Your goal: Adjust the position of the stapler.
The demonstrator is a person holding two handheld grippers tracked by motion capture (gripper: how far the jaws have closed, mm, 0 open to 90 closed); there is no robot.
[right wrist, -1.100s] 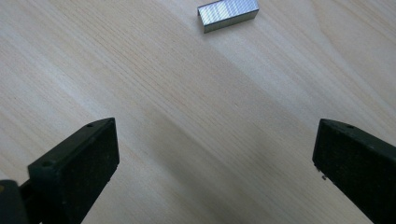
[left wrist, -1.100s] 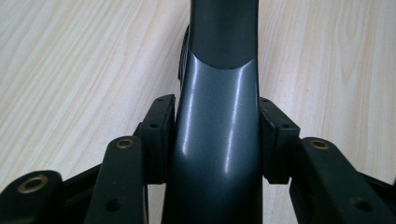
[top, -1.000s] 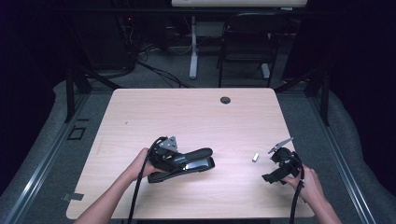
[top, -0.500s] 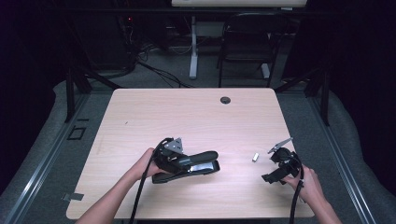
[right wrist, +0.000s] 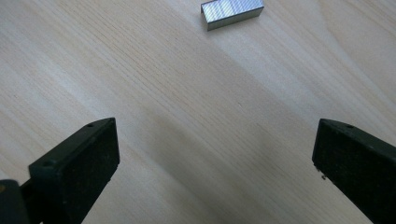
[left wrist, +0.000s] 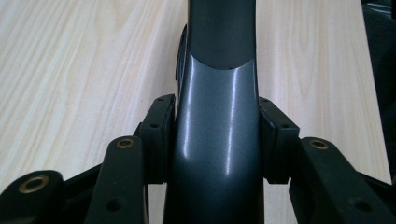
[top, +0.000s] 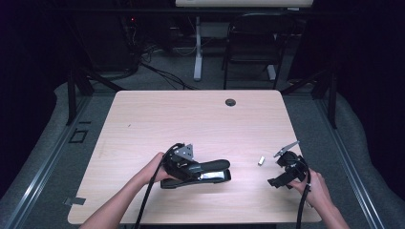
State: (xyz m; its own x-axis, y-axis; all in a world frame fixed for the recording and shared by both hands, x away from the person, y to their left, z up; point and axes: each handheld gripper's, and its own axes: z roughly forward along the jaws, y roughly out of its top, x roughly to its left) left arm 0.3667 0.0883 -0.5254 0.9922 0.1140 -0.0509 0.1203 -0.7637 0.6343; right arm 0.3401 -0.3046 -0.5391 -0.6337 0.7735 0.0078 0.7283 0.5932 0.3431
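Black and dark grey, the stapler is lying on its side on the pale wood table, toward the table's six o'clock edge, and you are clamping its rear end in your left gripper. In the left gripper view both pads are pressing against the glossy grey body from either side, the jaws standing about half apart around it, while the stapler's nose is pointing away toward twelve o'clock in that view. In the high view its nose is pointing toward three o'clock.

Compared with a second ago, you are holding the stapler slightly farther toward the near edge and a touch more toward three o'clock, and its long axis is sitting more level across the table; the grip itself is looking unchanged.

Your right gripper is resting near the table's four o'clock corner, in the same spot as before, jaws spread wide with nothing between them. In the right gripper view the bare wood is showing between the two pads, and the small silver strip of staples is lying ahead of them at about twelve o'clock, apart from both. From above, that strip is sitting between the stapler's nose and your right gripper, closer to the gripper.
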